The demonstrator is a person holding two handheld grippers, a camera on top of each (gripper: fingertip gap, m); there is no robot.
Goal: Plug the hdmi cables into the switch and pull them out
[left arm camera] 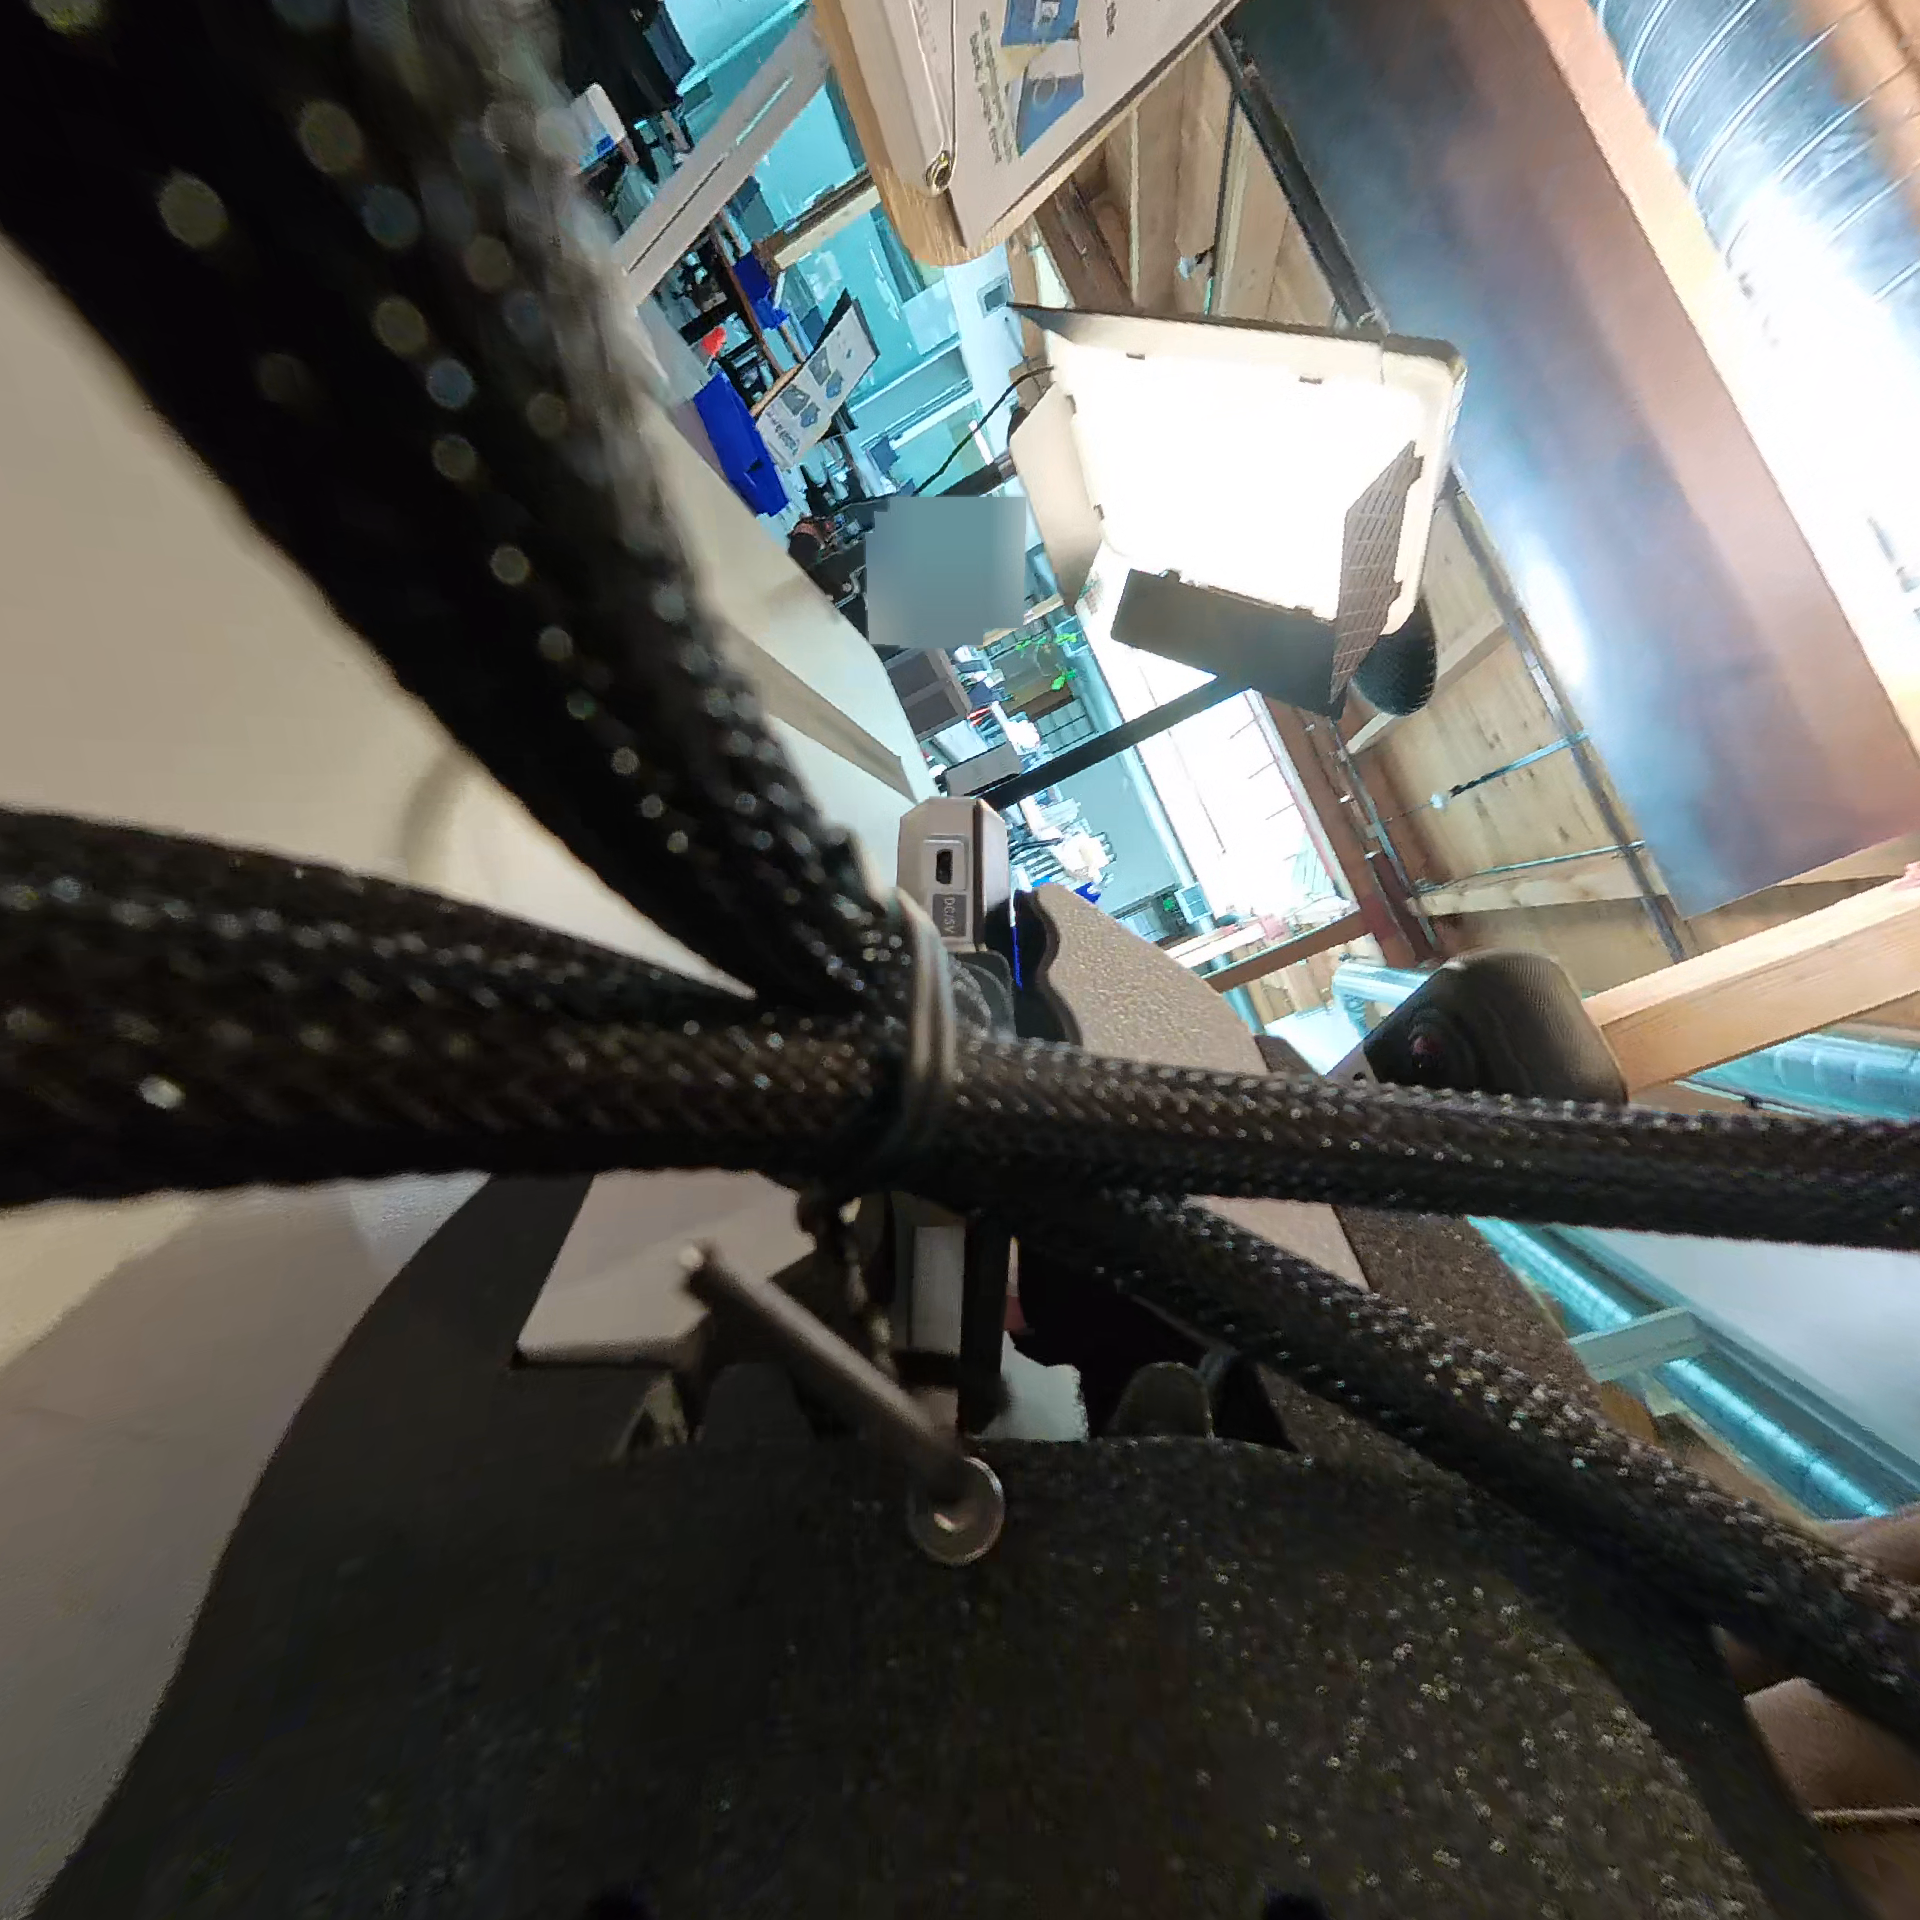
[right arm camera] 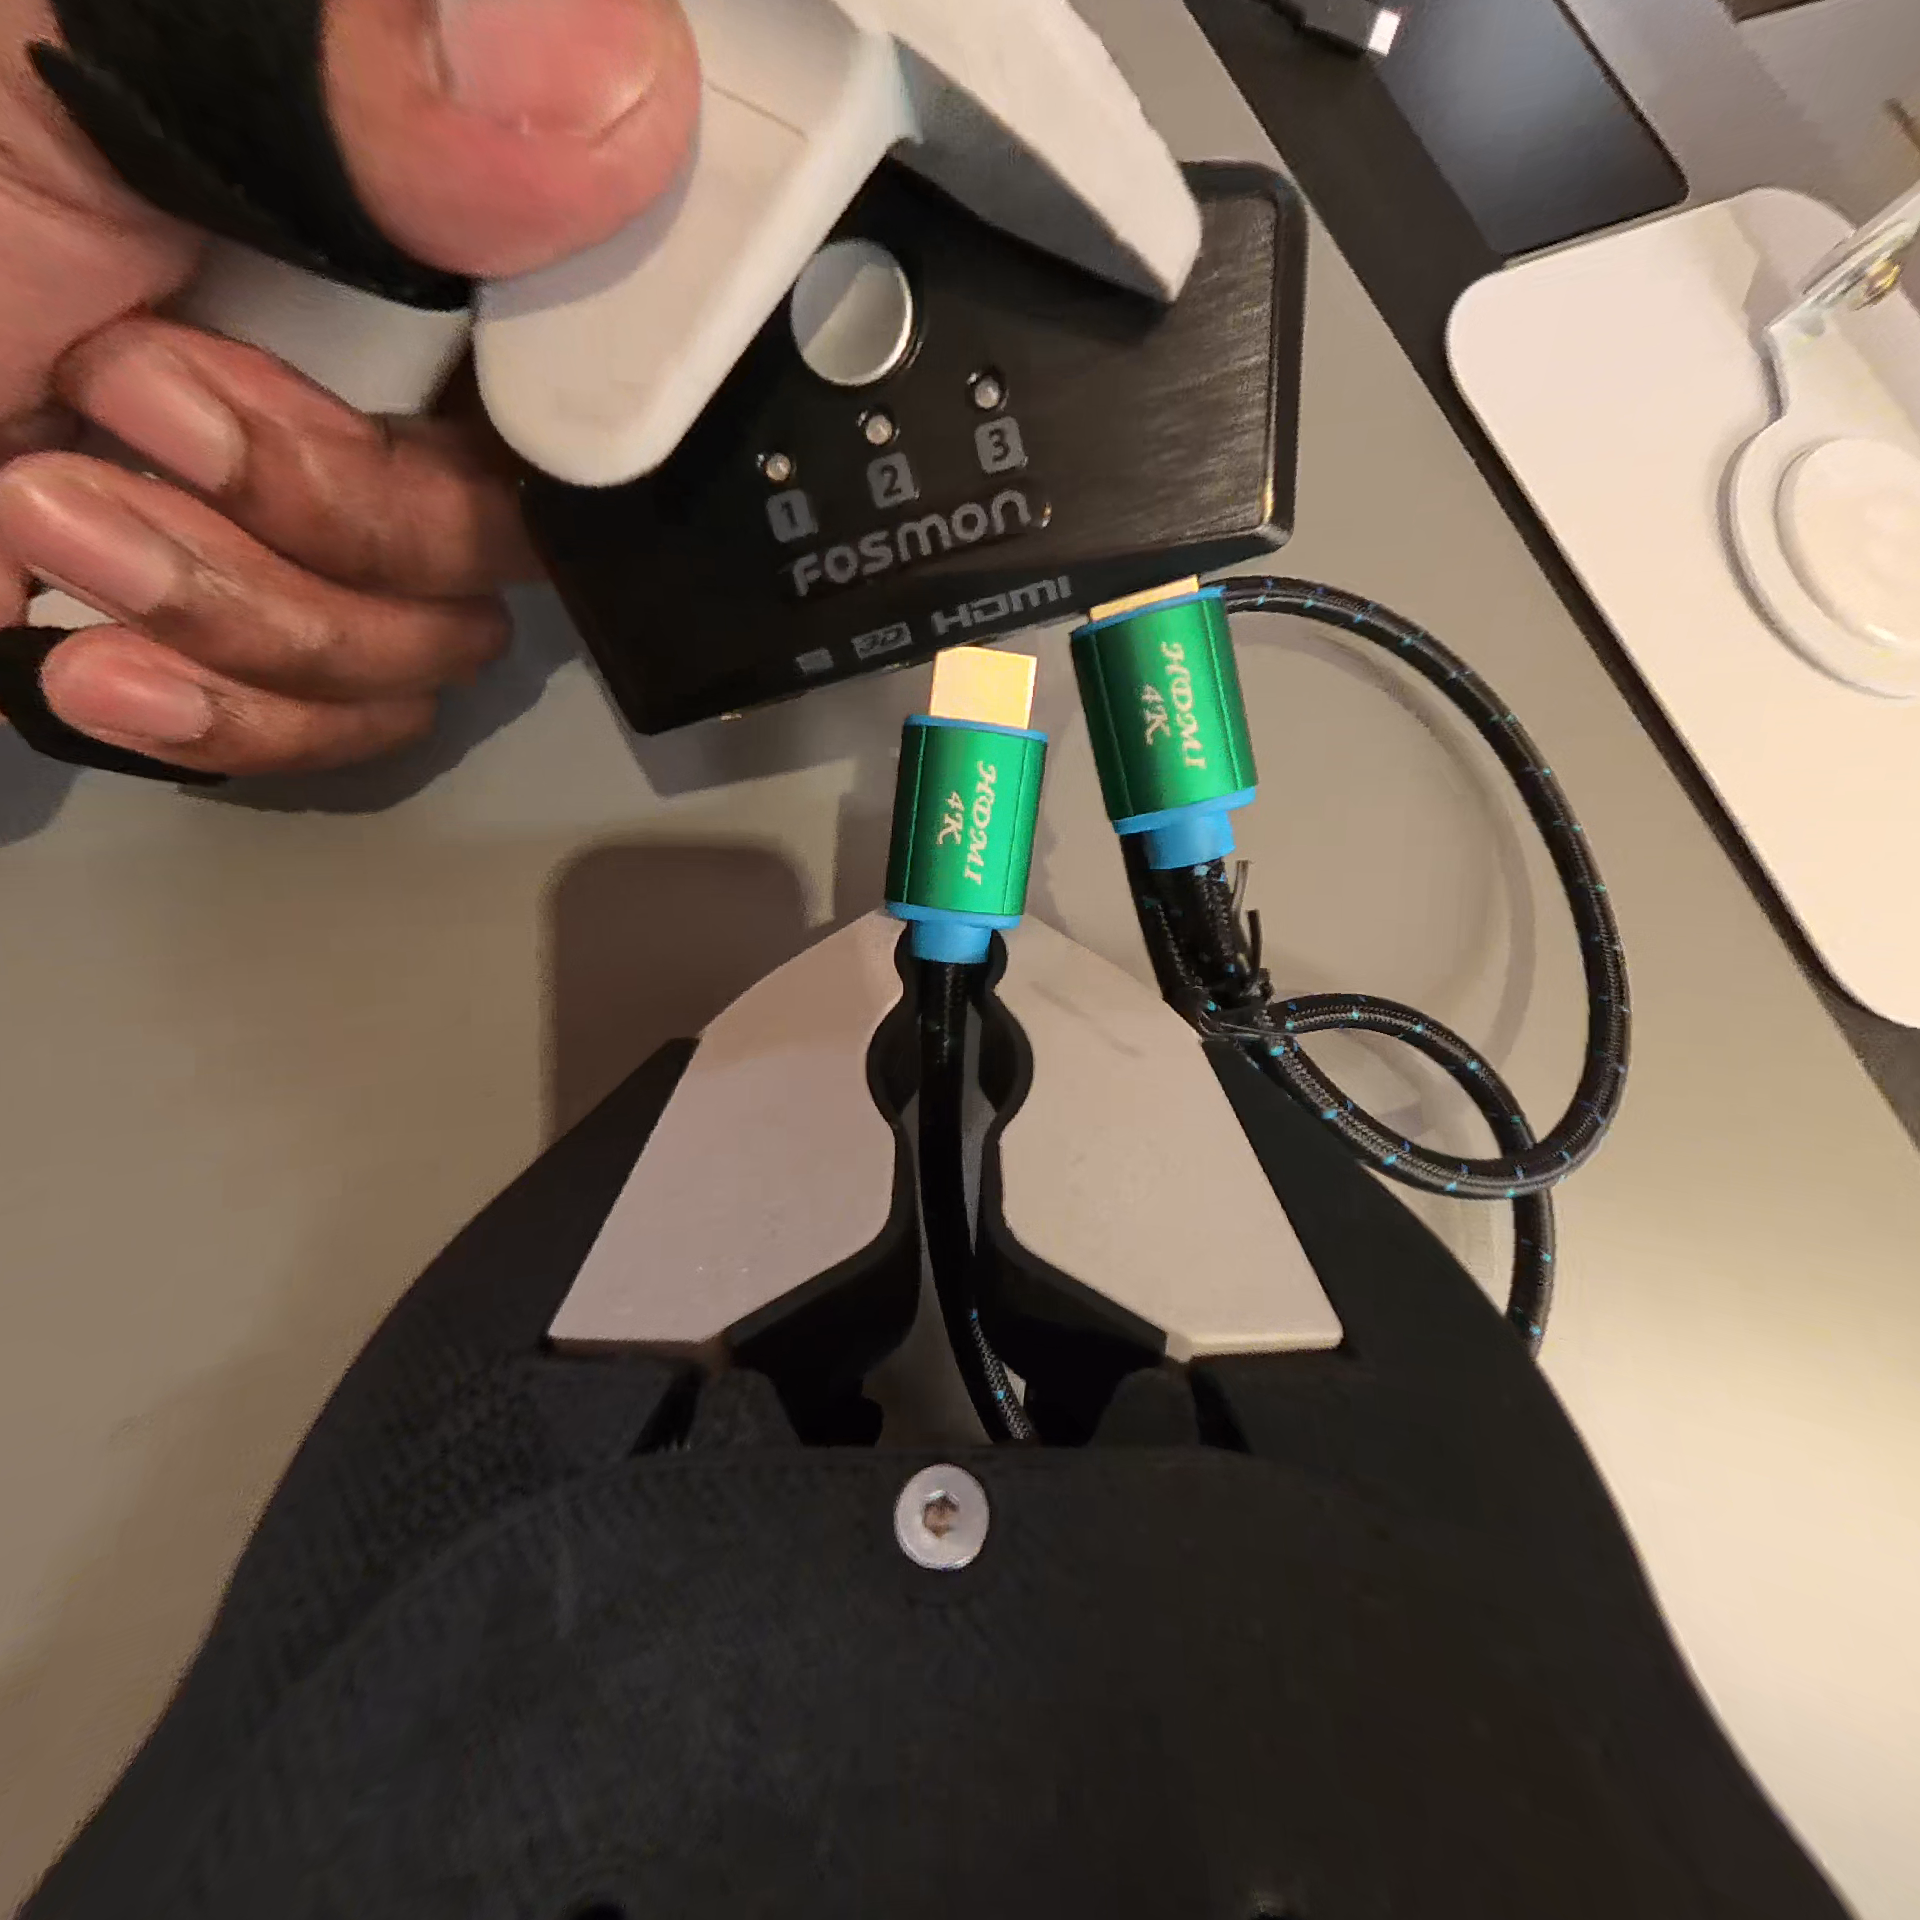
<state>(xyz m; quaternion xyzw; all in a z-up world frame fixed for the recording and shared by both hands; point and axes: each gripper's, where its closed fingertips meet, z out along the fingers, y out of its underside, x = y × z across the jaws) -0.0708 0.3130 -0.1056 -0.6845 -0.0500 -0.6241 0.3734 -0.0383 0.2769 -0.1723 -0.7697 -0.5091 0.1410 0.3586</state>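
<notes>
The right tongs [right arm camera: 951, 961] are clenched on a black braided cable [right arm camera: 940, 1143] just behind the blue collar of a green plug [right arm camera: 966, 821], pads pressing it from both sides. The plug points to 12 o'clock, and its gold tip [right arm camera: 985, 686] stops just short of the front face of a black switch box [right arm camera: 1143, 416]; it is not yet in a port.

At 1 o'clock from it, a 2nd green plug [right arm camera: 1164, 717] already sits against the same face, only a sliver of gold showing. Its cable loop [right arm camera: 1558, 831] curls away toward 3 o'clock on the pale surface [right arm camera: 312, 1039].

Beyond, 2 white fingers [right arm camera: 582, 395] of the other gripper bear on the box, steered by a hand [right arm camera: 239, 499] at 9 o'clock.

In the left wrist view, the left tongs [left arm camera: 997, 935] look clamped on the box's grey end, though thick braided cables [left arm camera: 1351, 1132] cross the lens and hide 1 finger. A white base [right arm camera: 1610, 468] lies at 2 o'clock, well apart.
</notes>
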